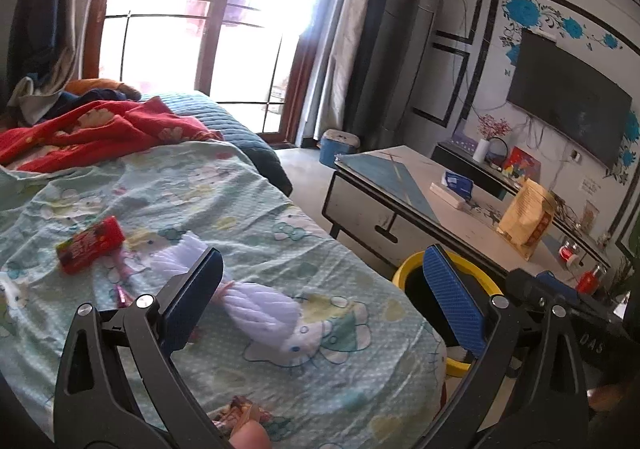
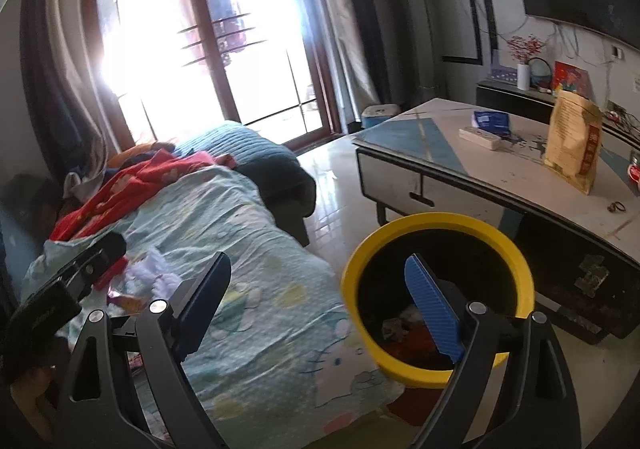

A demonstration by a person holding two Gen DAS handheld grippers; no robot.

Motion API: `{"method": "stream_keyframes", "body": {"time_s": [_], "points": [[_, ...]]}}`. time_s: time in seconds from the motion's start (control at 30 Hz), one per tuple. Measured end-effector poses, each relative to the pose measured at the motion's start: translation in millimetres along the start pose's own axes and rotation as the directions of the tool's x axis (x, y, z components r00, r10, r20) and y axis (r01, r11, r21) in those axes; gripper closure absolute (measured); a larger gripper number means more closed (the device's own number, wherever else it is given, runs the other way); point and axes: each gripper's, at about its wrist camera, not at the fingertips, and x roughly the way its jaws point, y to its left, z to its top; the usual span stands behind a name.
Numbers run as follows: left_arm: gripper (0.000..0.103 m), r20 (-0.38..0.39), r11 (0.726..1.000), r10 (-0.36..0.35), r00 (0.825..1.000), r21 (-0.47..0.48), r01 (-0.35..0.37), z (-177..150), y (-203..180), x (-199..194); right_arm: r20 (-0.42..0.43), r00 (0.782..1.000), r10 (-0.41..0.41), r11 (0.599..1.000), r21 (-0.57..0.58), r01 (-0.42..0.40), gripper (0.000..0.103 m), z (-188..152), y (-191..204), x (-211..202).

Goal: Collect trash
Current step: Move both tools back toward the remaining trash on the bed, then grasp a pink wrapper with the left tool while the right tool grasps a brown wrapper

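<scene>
— Where is the trash seen?
— A red wrapper [image 1: 90, 245] is laid on the cartoon-print sheet [image 1: 248, 209] of the sofa, with a white twisted wrapper [image 1: 260, 301] just beside it and a smaller pink one [image 1: 122, 295] near both. Another crumpled wrapper [image 1: 240, 411] is seen at the lower edge, by a fingertip [image 1: 250, 439].
— And the bin?
— A yellow-rimmed bin [image 2: 436, 289] is placed on the floor between the sofa and the low table [image 2: 480, 169]; scraps are seen inside it.
— How are the grippers held?
— The left gripper [image 1: 320, 289] is held over the sheet, jaws spread wide, nothing gripped. The right gripper [image 2: 320, 305] is likewise released and empty, one finger seen over the bin's mouth.
— On the table?
— A yellow bag [image 2: 574, 145] is stood upright there.
</scene>
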Motion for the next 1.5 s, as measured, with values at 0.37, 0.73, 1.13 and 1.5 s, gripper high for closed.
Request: {"method": "stream_keyframes", "body": {"time_s": [0.37, 0.73, 1.13, 1.5], "points": [[0.011, 0.009, 0.997, 0.062, 0.998, -0.049, -0.062, 3.0, 34.5, -10.4, -0.058, 0.995, 0.081, 0.996, -0.028, -0.083, 0.017, -7.4, 32.7, 9.1], [0.011, 0.002, 0.986, 0.134, 0.991, -0.103, -0.133, 0.9, 72.2, -15.7, -0.166, 0.970, 0.178, 0.980, -0.064, -0.190, 0.017, -28.7, 70.3, 21.1], [0.011, -0.041, 0.969, 0.181, 0.983, -0.164, -0.185, -7.3, 117.4, -14.0, -0.280, 0.926, 0.254, 0.948, -0.119, -0.296, 0.022, -52.4, 108.6, 37.7], [0.015, -0.097, 0.959, 0.157, 0.983, -0.221, -0.175, -23.1, 150.4, -4.3, -0.395, 0.868, 0.301, 0.924, -0.102, -0.368, 0.044, -70.3, 133.8, 70.8]]}}
